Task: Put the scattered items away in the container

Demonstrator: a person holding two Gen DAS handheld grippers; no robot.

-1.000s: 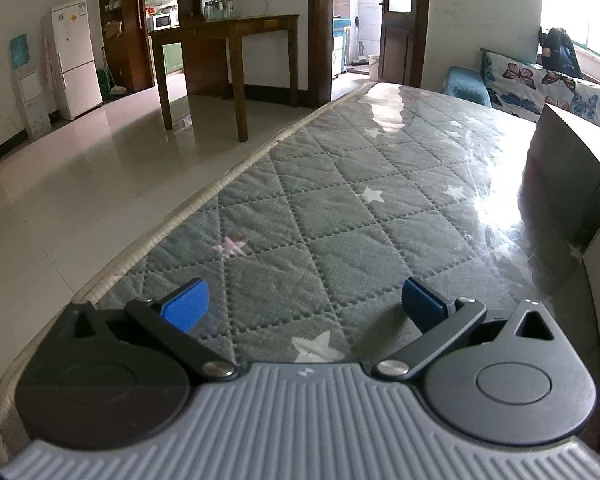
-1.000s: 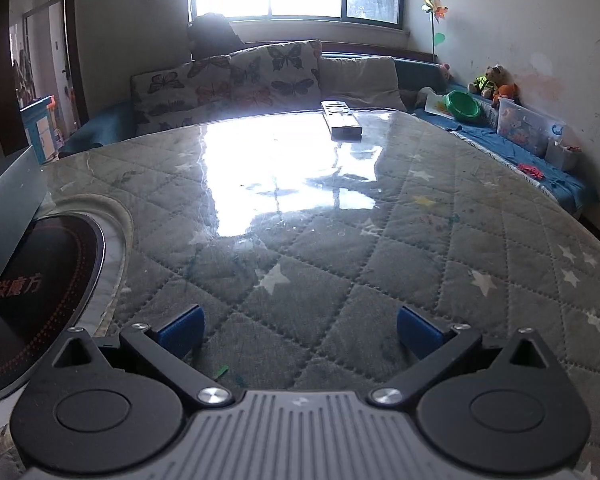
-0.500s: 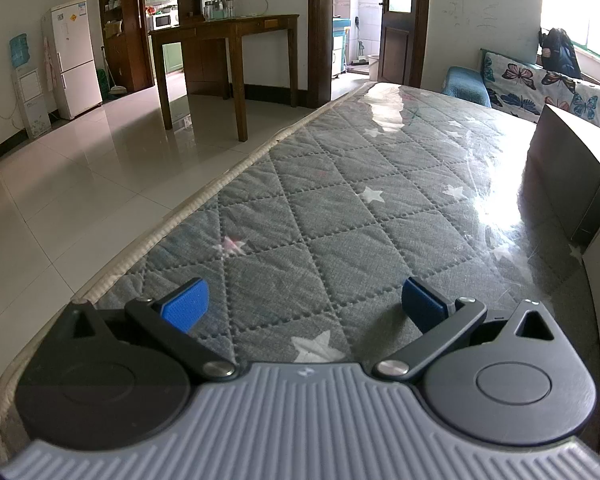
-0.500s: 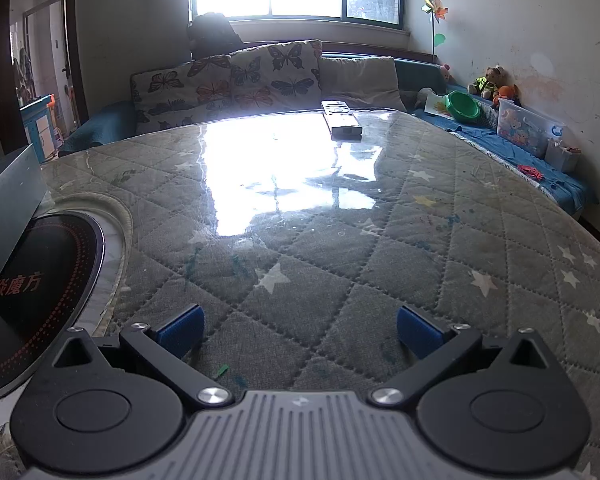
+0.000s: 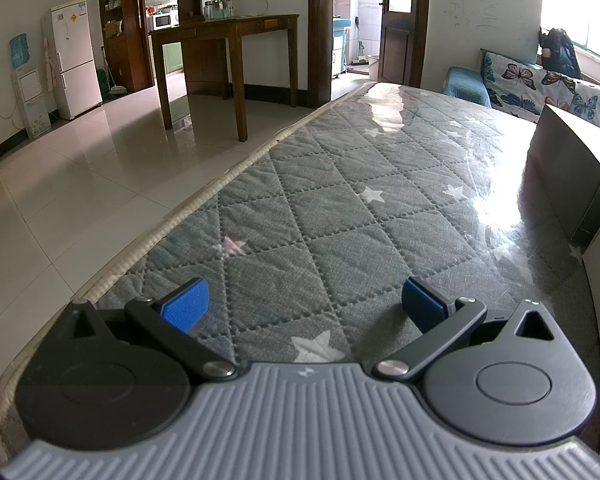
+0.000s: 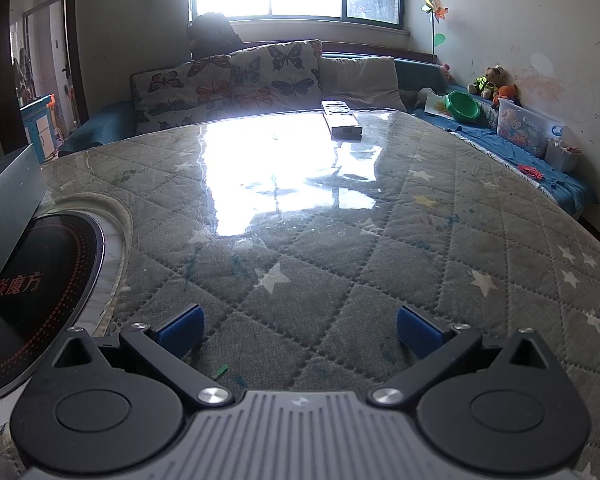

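My left gripper (image 5: 303,304) is open, its blue pads wide apart just above the grey quilted star-pattern table cover (image 5: 340,208), with nothing between them. A dark box-like container (image 5: 568,176) stands at the right edge of the left wrist view. My right gripper (image 6: 300,330) is also open and empty over the same cover (image 6: 340,240). A grey remote control (image 6: 341,118) lies at the far edge of the table, well ahead of the right gripper. The box's grey side (image 6: 8,192) shows at the far left.
A round black induction cooker (image 6: 36,288) is set into the table left of the right gripper. A sofa with butterfly cushions (image 6: 240,80) runs behind the table. The table's left edge (image 5: 172,224) drops to a tiled floor; a wooden desk (image 5: 224,52) stands beyond.
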